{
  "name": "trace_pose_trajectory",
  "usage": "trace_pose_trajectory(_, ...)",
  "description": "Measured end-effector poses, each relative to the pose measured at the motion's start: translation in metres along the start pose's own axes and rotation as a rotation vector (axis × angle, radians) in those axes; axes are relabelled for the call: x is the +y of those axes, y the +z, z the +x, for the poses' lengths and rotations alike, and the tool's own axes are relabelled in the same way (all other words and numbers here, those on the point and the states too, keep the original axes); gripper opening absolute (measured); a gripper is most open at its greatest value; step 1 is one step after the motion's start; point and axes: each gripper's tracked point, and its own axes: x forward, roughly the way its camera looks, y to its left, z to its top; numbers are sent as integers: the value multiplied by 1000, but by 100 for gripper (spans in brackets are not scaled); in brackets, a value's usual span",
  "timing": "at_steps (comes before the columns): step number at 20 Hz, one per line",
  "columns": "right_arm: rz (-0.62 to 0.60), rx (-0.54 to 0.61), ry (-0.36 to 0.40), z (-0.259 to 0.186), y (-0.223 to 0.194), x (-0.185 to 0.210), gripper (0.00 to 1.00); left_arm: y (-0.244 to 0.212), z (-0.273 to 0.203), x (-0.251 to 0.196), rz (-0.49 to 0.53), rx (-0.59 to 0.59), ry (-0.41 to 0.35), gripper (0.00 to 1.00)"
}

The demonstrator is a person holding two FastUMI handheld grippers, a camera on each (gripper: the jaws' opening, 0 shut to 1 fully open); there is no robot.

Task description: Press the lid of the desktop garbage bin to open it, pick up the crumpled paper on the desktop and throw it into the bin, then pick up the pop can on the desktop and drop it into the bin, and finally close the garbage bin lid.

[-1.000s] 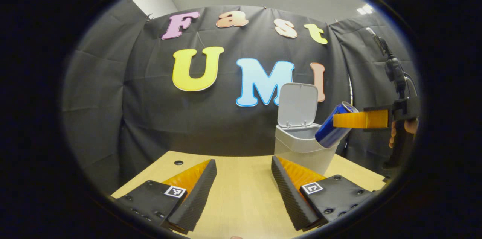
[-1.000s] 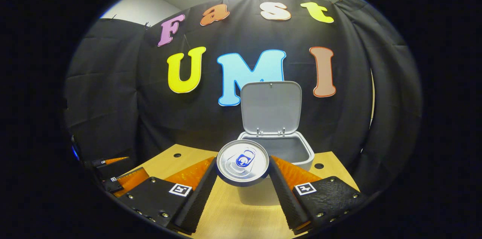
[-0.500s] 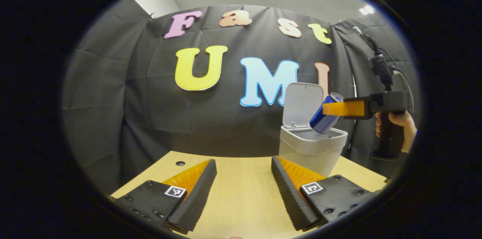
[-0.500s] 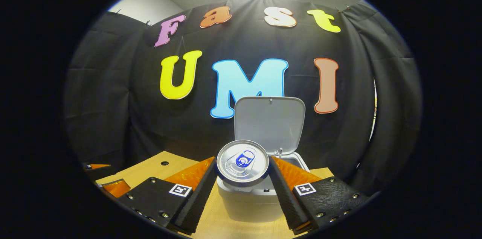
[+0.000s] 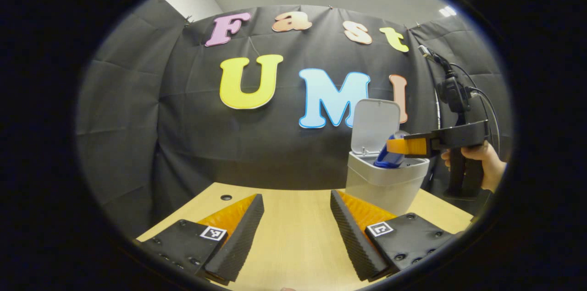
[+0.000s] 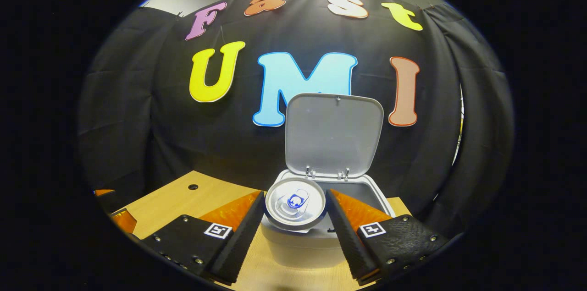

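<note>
In the left gripper view the pop can (image 5: 390, 156) is half hidden: its lower end has sunk below the rim of the garbage bin (image 5: 385, 181), and the right gripper (image 5: 398, 146) covers part of it. Whether both fingers still press it cannot be told; in the right gripper view the can's round silver top (image 6: 296, 203) sits between the ribbed pads, over the bin's mouth. The smooth grey lid (image 6: 334, 135) stands upright beyond. The left gripper (image 5: 297, 231) is spread wide, empty, above the wooden table (image 5: 293, 240).
</note>
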Motion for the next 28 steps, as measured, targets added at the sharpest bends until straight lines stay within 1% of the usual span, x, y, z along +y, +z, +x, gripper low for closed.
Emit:
trace_pose_trajectory(2,11,-6,-8,0,1,-5,89,0,-1,-2,0,1,-4,100)
trace_pose_trajectory(5,26,-4,-6,-7,1,-6,89,2,-2,-5,3,-2,-10,100)
trace_pose_trajectory(9,9,-22,-20,-22,3,-11,89,5,-5,-13,13,-7,-22,100)
trace_pose_trajectory(11,8,-36,-25,-32,7,-13,89,8,-8,-17,15,-10,-29,90)
trace_pose_trajectory(12,7,-43,-26,-37,7,-13,89,8,-9,-20,17,-11,-33,100)
trace_pose_trajectory(18,-17,-89,-45,-67,16,-21,89,13,-20,-37,18,-17,-48,100)
trace_pose_trajectory(19,-21,-94,-48,-70,17,-23,89,13,-22,-40,18,-17,-50,95)
trace_pose_trajectory(20,-25,-99,-51,-72,18,-25,86,14,-23,-43,19,-17,-52,91)
trace_pose_trajectory(21,-27,-106,-56,-74,20,-28,89,15,-24,-45,19,-20,-51,100)
trace_pose_trajectory(23,-24,-125,-59,-79,27,-32,89,17,-28,-50,17,-25,-48,90)
trace_pose_trajectory(24,-24,-135,-66,-80,32,-36,89,18,-29,-52,14,-26,-46,100)
trace_pose_trajectory(27,-20,-160,-86,-74,53,-49,88,20,-35,-57,2,-29,-33,100)
trace_pose_trajectory(28,-19,-161,-89,-69,60,-53,88,21,-37,-59,2,-35,-25,91)
